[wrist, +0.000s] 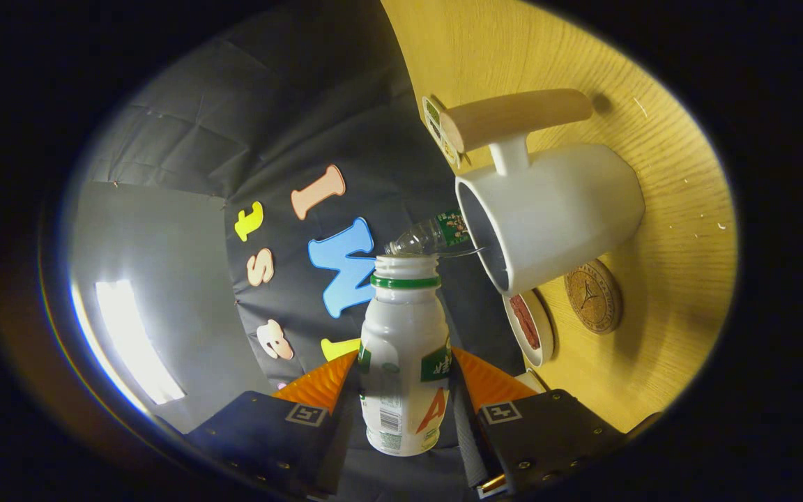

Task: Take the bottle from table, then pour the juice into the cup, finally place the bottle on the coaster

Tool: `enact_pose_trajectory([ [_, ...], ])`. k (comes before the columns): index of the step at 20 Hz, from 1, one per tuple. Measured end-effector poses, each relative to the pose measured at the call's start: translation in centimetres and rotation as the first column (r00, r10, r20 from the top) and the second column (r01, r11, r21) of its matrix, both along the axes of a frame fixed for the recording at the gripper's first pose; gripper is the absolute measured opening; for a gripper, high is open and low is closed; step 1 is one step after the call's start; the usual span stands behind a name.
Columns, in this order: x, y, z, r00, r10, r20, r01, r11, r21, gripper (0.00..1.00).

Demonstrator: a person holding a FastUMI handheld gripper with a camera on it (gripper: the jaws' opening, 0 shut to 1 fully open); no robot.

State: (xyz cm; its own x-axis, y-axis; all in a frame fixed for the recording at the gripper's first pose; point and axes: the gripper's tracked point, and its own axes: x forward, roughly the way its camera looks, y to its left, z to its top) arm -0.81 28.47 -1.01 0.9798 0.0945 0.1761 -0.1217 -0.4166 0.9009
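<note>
Pinching the bottle [405, 355] between both fingers of the claw [405, 380], one finger pressing on each side of the white body, label facing the camera. Sitting squarely in the middle of the claw, base down by the finger roots and open, uncapped mouth with its green neck ring pointing ahead, beyond the fingertips. Rolling the whole view steeply, so that the wooden counter [659, 328] is standing like a wall beside the claw. Reaching with the bottle mouth toward the cup [555, 213], a white mug with a wooden handle, its opening turned toward the bottle and lying just ahead and to one side of the mouth, close but not touching. Resting beside the cup on the counter: the round cork coaster [593, 296], bare, and nearer the claw a small white dish [530, 326] holding something reddish. Showing past the cup's rim, close to the bottle mouth, a clear plastic bottle [429, 236] with a green label, lying on its side. Cannot tell whether any juice is leaving the bottle.
</note>
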Motion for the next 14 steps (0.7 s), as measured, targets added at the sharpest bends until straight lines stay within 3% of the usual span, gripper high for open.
enact_pose_trajectory([
  [14,-0.06,-0.1,0.41,0.999,-0.022,-0.024,0.023,0.997,0.078,0.65],
])
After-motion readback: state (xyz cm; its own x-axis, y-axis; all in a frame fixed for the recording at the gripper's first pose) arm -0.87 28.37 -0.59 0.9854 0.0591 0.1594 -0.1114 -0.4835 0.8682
